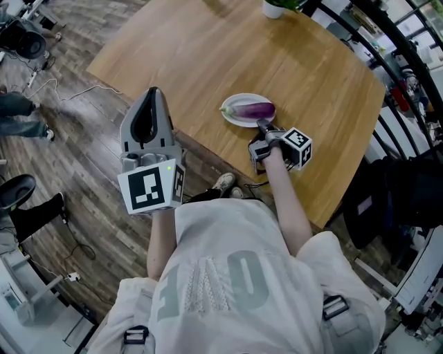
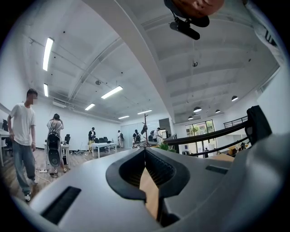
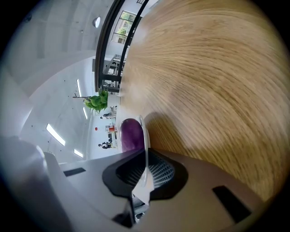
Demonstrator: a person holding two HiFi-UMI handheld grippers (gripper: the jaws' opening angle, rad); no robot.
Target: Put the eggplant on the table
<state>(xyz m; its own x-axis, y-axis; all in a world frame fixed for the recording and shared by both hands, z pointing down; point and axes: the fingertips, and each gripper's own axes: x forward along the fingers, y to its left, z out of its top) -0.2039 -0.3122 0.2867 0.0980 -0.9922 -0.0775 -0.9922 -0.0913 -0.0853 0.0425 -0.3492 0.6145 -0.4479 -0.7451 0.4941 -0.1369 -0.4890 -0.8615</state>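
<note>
Eggplant (image 1: 252, 110) lies lengthwise on the plate (image 1: 232, 119), purple and glossy, its greenish stalk end toward the plate's left side in the head view. The plate is white and sits flat on the table (image 1: 208, 55), close to the near edge.

Right gripper (image 1: 264, 128) is at the plate's near rim, angled down. Its own view settles the grip: the jaws are pressed together on that thin white rim, which runs edge-on straight between the pads. The eggplant sits just past the pinch, farther in on the plate.

Left gripper (image 1: 154, 92) is well off to the plate's left, out past the table's edge over the wood floor (image 1: 62, 138), pointing level. Its jaws are closed tip to tip with nothing between them.

Farther out from the plate, at the table's far edge, stands a white pot (image 1: 274, 8) with greenery. To the plate's right, beyond the table, runs a black railing (image 1: 398, 62).
</note>
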